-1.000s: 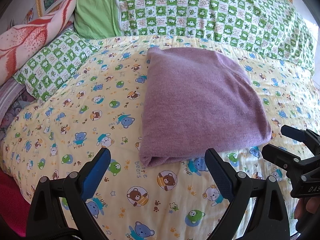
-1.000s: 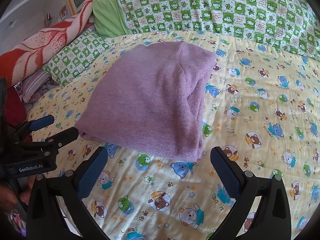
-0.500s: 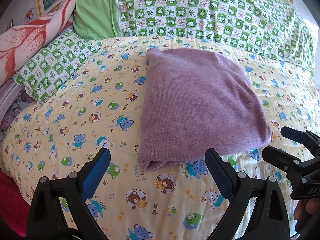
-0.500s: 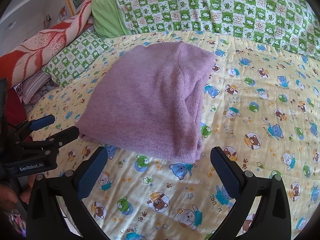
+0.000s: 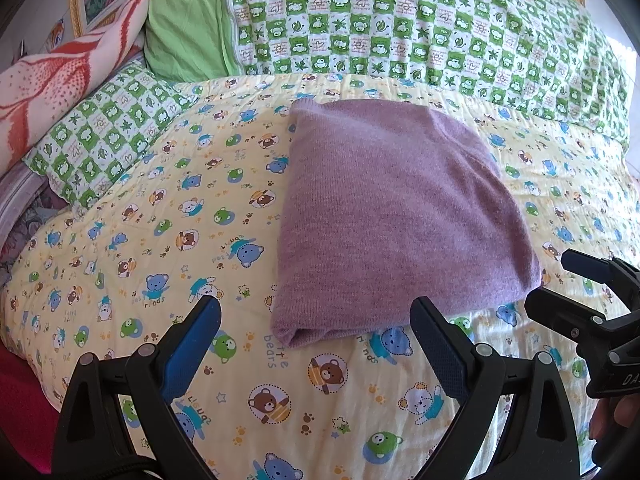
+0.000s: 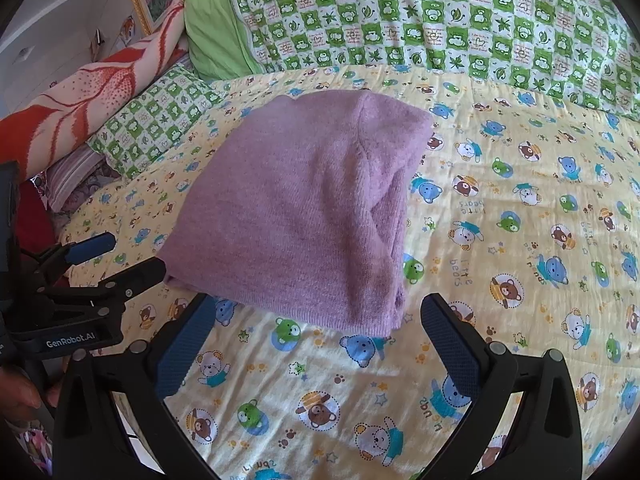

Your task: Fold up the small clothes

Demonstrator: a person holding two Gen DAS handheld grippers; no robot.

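Note:
A purple knit garment (image 5: pixel 392 216) lies folded into a flat rectangle on the yellow bear-print bedsheet (image 5: pixel 160 240); the right wrist view shows the same garment (image 6: pixel 304 208) with its layered edge facing me. My left gripper (image 5: pixel 316 316) hovers open just short of the garment's near-left corner, holding nothing. My right gripper (image 6: pixel 316 312) is open too, its fingers straddling the near edge without touching it. The right gripper (image 5: pixel 560 284) shows at the right edge of the left view, and the left gripper (image 6: pixel 120 256) at the left edge of the right view.
Green checked pillows (image 5: pixel 400 24) line the head of the bed, with a smaller one (image 5: pixel 104 136) at the left. A red and white blanket (image 5: pixel 56 84) is piled at far left. A person's fingers (image 6: pixel 24 392) hold the handle.
Both grippers have eased slightly toward the garment; it looks a little larger and lower in each view. Both stayed open and the garment has not shifted.

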